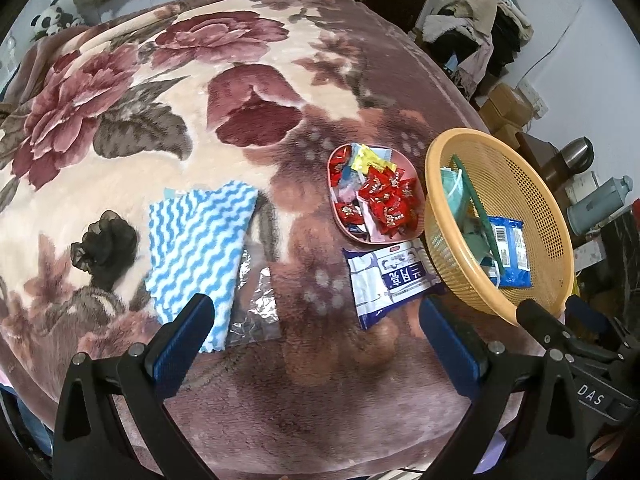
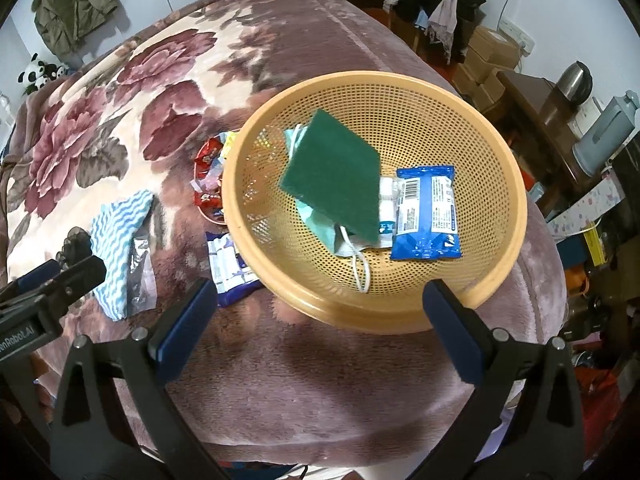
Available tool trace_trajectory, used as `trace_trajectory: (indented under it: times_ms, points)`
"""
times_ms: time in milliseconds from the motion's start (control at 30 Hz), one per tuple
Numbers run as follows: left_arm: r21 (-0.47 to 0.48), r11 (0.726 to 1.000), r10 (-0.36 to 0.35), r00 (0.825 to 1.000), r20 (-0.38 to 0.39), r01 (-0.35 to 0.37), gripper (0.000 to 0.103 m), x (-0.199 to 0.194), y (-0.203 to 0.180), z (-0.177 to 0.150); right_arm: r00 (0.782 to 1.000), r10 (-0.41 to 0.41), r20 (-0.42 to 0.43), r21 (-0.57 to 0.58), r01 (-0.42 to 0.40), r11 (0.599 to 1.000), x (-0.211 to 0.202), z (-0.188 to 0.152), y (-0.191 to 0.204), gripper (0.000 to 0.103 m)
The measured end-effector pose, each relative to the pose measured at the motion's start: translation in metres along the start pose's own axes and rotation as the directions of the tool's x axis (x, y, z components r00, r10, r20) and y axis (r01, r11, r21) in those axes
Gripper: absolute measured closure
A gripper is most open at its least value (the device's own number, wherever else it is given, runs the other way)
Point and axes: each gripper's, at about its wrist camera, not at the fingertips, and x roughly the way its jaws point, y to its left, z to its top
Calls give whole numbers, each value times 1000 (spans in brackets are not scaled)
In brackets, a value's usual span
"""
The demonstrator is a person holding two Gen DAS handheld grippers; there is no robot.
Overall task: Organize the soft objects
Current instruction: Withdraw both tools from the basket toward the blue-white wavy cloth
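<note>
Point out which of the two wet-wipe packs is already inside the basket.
The blue wipe pack, barcode side up, lies inside the orange basket. The white-and-purple wipe pack lies outside on the blanket, against the basket's base.

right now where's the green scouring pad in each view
Left wrist: green scouring pad seen edge-on, a thin slanted strip inside the orange basket, right of centre.
Right wrist: green scouring pad a broad tilted square, centre of the orange basket.
Shared landmark: blue wipes pack, lying beside it in the basket.
</note>
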Motion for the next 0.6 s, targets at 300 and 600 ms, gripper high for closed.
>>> trace_trajectory:
  times_ms: [300,600]
  points:
    - [-32,999,-5,1000,-2,5,1,0,20,-3,1000,0,-3,-24,0,1000,2,-1,18,0]
    - [-82,997,-1,1000,-4,1,1,-1,50,-6,1000,12,-14,-74,-13,997,9,0,48,0]
